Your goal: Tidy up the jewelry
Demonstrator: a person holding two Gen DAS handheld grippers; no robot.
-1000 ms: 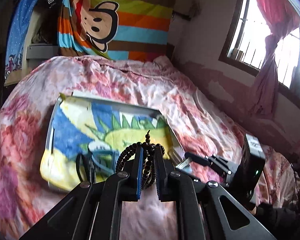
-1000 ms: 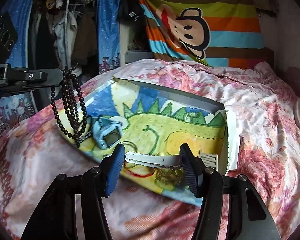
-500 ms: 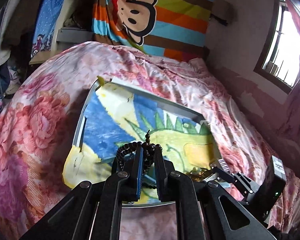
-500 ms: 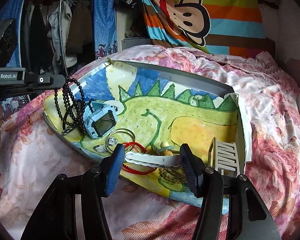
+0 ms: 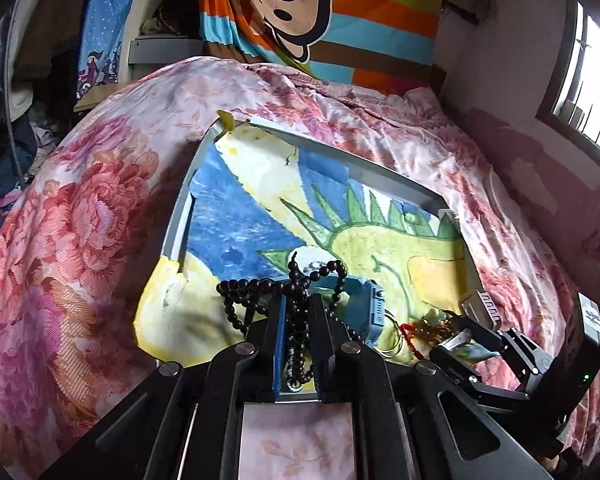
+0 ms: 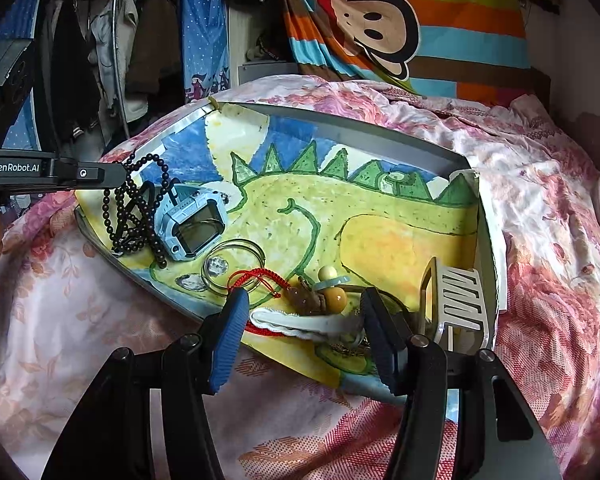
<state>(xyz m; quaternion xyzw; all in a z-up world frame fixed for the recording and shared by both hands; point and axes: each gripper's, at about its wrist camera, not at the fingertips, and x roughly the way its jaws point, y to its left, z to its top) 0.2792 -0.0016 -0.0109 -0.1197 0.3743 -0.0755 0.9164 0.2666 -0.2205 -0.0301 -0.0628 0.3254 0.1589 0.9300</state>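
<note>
The bedspread [image 6: 540, 216] is pink with red and magenta flowers. The tray [image 6: 364, 128] is grey, lined with a drawing [image 6: 380, 232] of a yellow, green-spiked dinosaur on blue. The bead strand [image 6: 140, 204] is dark brown, the watch [image 6: 188, 220] pale blue, the cord [image 6: 252, 280] red, the hair clip [image 6: 304, 322] white, the hanging cloth [image 6: 440, 24] striped orange, blue, green, brown

Your daylight comes from the window [image 5: 588, 80] at two o'clock in the left view, blown out to white glare. It lights the bedspread [image 5: 100, 216] evenly, with soft shadows under the beads [image 5: 240, 300] at six o'clock. The clothes rack [image 6: 92, 48] at ten o'clock in your right view stays dim. Both pictures are sharp in the middle, bend strongly outward, and darken to black corners.
</note>
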